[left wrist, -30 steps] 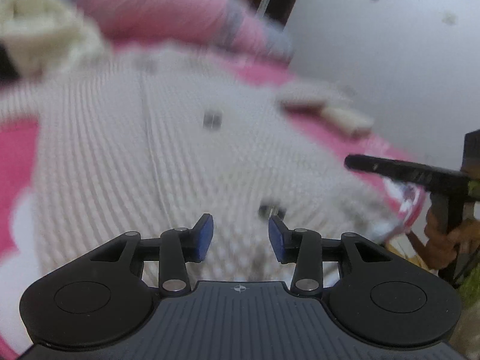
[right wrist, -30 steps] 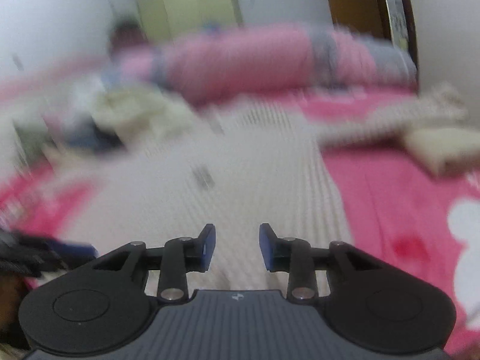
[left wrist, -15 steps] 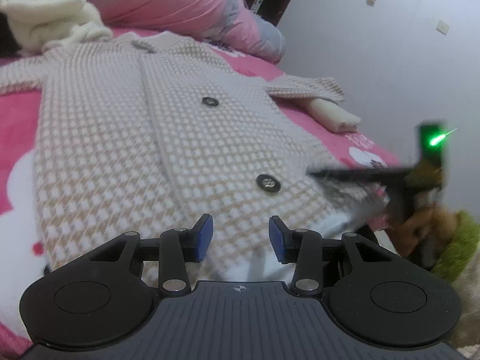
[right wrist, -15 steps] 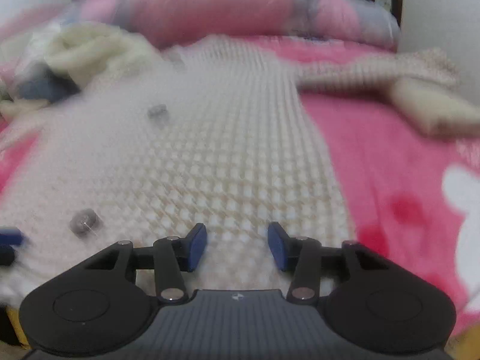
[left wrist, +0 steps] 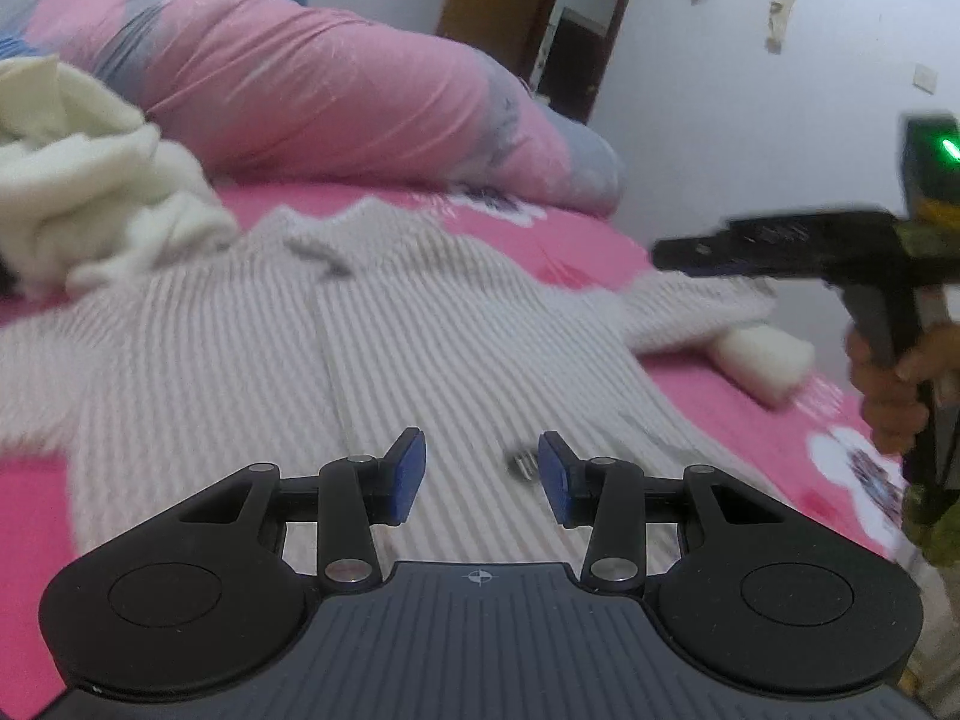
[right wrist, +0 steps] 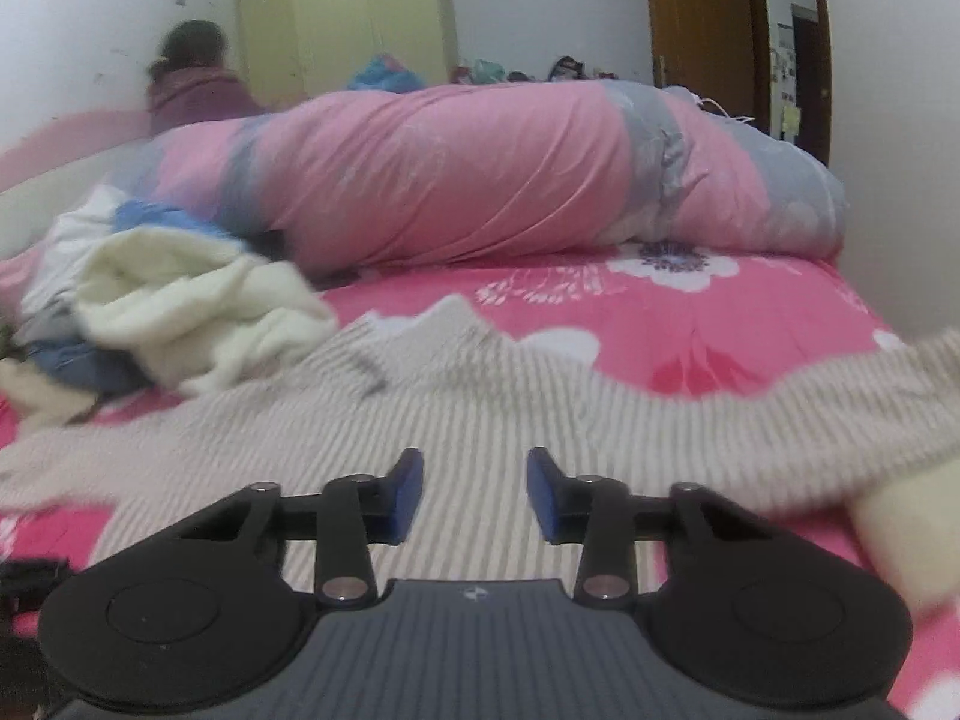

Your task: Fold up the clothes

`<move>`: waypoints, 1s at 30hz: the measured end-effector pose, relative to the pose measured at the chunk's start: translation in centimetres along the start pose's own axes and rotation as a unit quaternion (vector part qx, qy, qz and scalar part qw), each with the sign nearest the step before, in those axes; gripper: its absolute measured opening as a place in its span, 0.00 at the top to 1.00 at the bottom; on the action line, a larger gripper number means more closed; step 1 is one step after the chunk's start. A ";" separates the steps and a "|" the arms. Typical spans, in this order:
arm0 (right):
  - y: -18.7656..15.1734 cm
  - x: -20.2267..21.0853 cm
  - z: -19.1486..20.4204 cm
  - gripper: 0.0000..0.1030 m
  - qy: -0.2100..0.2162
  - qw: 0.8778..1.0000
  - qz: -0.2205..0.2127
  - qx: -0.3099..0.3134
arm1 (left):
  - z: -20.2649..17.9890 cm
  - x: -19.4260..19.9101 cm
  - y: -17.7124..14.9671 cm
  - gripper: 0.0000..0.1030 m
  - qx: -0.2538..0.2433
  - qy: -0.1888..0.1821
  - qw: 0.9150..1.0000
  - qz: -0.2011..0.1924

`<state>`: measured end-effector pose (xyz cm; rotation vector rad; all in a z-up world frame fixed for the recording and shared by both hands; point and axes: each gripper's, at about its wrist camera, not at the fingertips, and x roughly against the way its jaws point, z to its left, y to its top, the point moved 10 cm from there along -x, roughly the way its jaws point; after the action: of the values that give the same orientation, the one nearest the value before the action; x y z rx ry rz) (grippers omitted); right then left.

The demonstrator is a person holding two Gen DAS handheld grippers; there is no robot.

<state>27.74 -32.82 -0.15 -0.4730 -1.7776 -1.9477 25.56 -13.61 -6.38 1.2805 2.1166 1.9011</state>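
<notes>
No readable text, label, brand name or number in either view. Only mark: a small round cross-shaped emblem, no lettering, on the ribbed dark body of the left gripper [left wrist: 482,471], just behind the fingers; the same small emblem on the right gripper [right wrist: 473,492], too blurred to make out detail. Papers on the door frame [right wrist: 791,114] in the right wrist view are too small to read. Sheet [right wrist: 720,324] carries flower prints only, no words
</notes>
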 end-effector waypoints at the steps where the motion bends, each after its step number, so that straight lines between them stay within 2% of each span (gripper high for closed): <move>1: 0.9 -2.2 0.0 0.77 -0.001 1.000 0.003 -0.006 | 0.5 -1.4 0.1 0.60 0.000 0.000 1.000 0.002; 6: 3.1 -14.1 -0.9 0.83 -0.014 1.000 0.018 -0.020 | 2.9 -5.9 -2.7 0.60 0.023 0.003 0.999 0.041; 8: 2.0 -18.8 -2.0 0.83 -0.032 0.999 0.029 -0.026 | 3.4 -6.0 -3.4 0.60 0.037 -0.010 0.999 0.032; 12: 0.2 -21.3 -4.1 0.83 -0.033 0.996 0.053 -0.069 | 4.2 -5.7 -3.9 0.60 0.073 -0.040 0.996 0.021; 15: -1.0 -22.8 -5.5 0.80 -0.032 0.992 0.069 -0.100 | 4.9 -5.4 -3.8 0.60 0.109 -0.066 0.992 0.017; 17: 1.2 -21.1 -5.3 0.72 -0.001 0.992 0.055 -0.117 | 5.3 -5.4 -3.8 0.60 0.124 -0.074 0.989 0.017; 19: 4.0 -21.1 -4.1 0.40 0.036 0.991 0.035 -0.120 | 5.1 -5.3 -3.8 0.59 0.122 -0.073 0.990 0.016; 20: 5.4 -21.0 -3.5 0.32 0.055 0.991 0.025 -0.122 | 5.0 -5.2 -3.8 0.59 0.119 -0.072 0.990 0.015; 21: 6.6 -21.2 -3.0 0.20 0.071 0.990 0.020 -0.122 | 5.0 -5.2 -3.8 0.59 0.119 -0.072 0.990 0.015; 22: 6.6 -22.7 -2.6 0.09 0.074 0.990 0.037 -0.118 | 5.0 -5.2 -3.8 0.59 0.121 -0.074 0.990 0.014; 24: 6.7 -25.5 -1.8 0.03 0.079 0.989 0.070 -0.108 | 5.1 -5.2 -3.9 0.59 0.125 -0.077 0.989 0.013; 25: 6.8 -26.9 -1.4 0.03 0.081 0.988 0.087 -0.103 | 5.2 -5.1 -3.9 0.59 0.128 -0.080 0.988 0.013; 26: 6.8 -28.3 -1.0 0.04 0.084 0.986 0.103 -0.098 | 5.2 -5.0 -3.9 0.59 0.131 -0.082 0.988 0.012; 27: 6.9 -29.7 -0.6 0.11 0.086 0.985 0.120 -0.094 | 5.3 -4.9 -3.9 0.59 0.133 -0.083 0.988 0.011; 28: 6.9 -31.0 -0.2 0.39 0.089 0.983 0.137 -0.089 | 5.3 -4.9 -3.8 0.59 0.134 -0.084 0.987 0.011; 29: 7.0 -32.2 0.2 0.59 0.093 0.981 0.150 -0.082 | 5.2 -4.9 -3.8 0.59 0.134 -0.084 0.987 0.011; 30: 7.1 -32.1 1.1 0.82 0.111 0.981 0.145 -0.064 | 5.2 -4.9 -3.8 0.59 0.133 -0.084 0.987 0.011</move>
<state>58.38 -28.90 -11.46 -0.5055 -1.3684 -1.8356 29.39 -11.85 -13.23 1.4548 2.3334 1.4920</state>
